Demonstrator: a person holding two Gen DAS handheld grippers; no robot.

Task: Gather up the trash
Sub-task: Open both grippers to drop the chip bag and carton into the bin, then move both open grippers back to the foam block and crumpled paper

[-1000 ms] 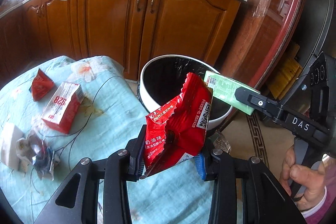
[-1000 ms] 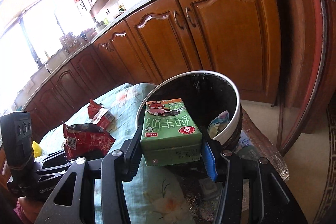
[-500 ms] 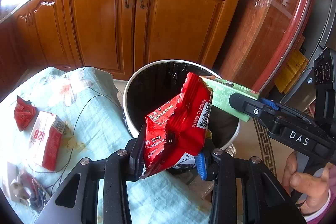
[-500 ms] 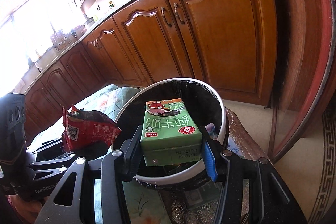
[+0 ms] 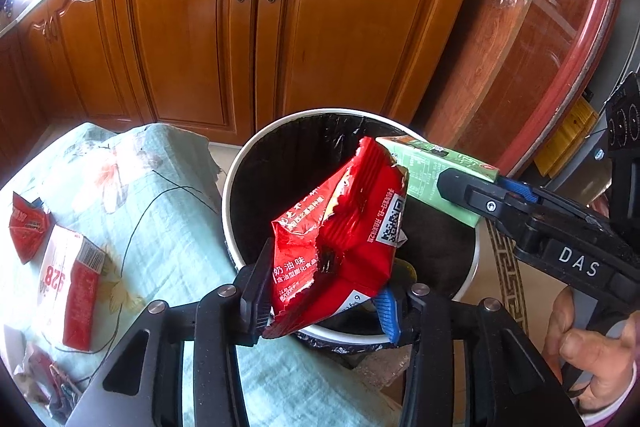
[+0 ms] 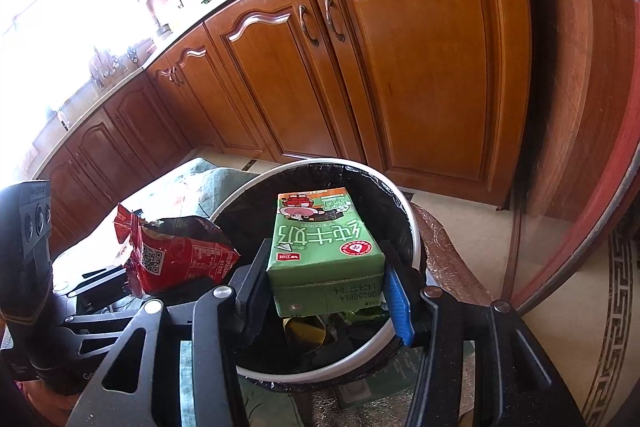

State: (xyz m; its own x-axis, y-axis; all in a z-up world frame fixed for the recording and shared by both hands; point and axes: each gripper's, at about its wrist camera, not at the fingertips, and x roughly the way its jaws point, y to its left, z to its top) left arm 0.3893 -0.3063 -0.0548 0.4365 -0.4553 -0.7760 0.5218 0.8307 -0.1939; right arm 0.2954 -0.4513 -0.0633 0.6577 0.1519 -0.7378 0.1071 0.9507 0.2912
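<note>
A crumpled red snack bag [image 5: 344, 227] sits between the jaws of my left gripper [image 5: 322, 301], which are opening; both pads still touch the bag. It hangs over the near rim of a white bin with a black liner [image 5: 232, 195]. My right gripper [image 6: 326, 287] is shut on a green milk carton [image 6: 320, 243], held level above the bin's mouth [image 6: 412, 227]. In the left wrist view the carton [image 5: 432, 175] lies just right of the bag. Some rubbish lies at the bin's bottom.
A red-and-white carton [image 5: 72, 287], a red wrapper [image 5: 26, 227] and crumpled scraps [image 5: 48, 383] lie on the pale floral cloth [image 5: 160, 211] left of the bin. Wooden cabinets [image 5: 260, 27] stand behind. A red-rimmed glass tabletop [image 5: 560, 87] curves at right. A person's hand [image 5: 588, 347] holds the right gripper.
Both grippers have moved from the cloth-covered table out over the bin, carrying the bag and the carton. The table litter has slid left in the left wrist view.
</note>
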